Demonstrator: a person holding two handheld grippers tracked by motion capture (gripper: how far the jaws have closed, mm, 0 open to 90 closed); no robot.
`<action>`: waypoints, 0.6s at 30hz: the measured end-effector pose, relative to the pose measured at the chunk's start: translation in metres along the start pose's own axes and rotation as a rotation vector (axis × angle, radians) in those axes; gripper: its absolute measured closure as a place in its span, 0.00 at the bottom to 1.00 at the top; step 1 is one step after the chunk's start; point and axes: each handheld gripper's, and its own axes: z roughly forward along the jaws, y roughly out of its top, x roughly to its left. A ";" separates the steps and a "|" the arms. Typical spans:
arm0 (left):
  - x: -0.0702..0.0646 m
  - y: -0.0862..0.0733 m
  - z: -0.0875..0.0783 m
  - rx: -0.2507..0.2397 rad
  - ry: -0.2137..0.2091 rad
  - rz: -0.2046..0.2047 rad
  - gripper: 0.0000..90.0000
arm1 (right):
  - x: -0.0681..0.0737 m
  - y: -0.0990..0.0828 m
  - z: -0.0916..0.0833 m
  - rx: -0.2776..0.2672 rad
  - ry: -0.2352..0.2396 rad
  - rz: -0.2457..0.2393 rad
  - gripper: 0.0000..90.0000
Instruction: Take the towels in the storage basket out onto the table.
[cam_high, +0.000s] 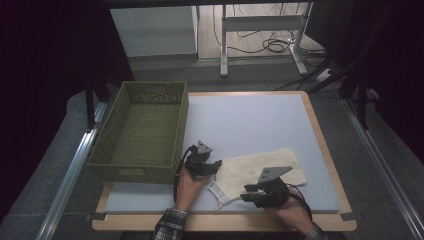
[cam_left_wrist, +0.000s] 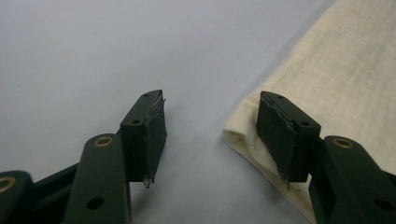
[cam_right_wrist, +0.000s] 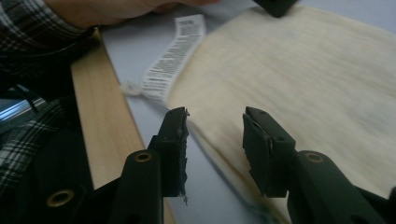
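left gripper (cam_high: 201, 162): jaws open at cloth (cam_high: 262, 170) corner | right gripper (cam_high: 264, 190): jaws open, straddling near edge | advice: pinch both layers, probably folded, before lifting

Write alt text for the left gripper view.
The left gripper hangs open just above a pale blue-grey table, its two black jaws spread apart. The folded corner of a cream cloth lies at the right-hand jaw, with nothing gripped between them.
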 end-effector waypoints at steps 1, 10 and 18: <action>0.000 0.000 0.000 0.000 0.000 0.000 0.47 | 0.003 0.002 0.003 0.004 0.010 -0.007 0.69; 0.000 0.000 0.000 0.001 -0.001 -0.001 0.47 | 0.023 0.023 0.028 0.012 0.076 -0.051 0.71; 0.000 0.000 0.000 0.002 -0.001 -0.001 0.47 | 0.028 0.030 0.059 0.073 0.012 -0.105 0.65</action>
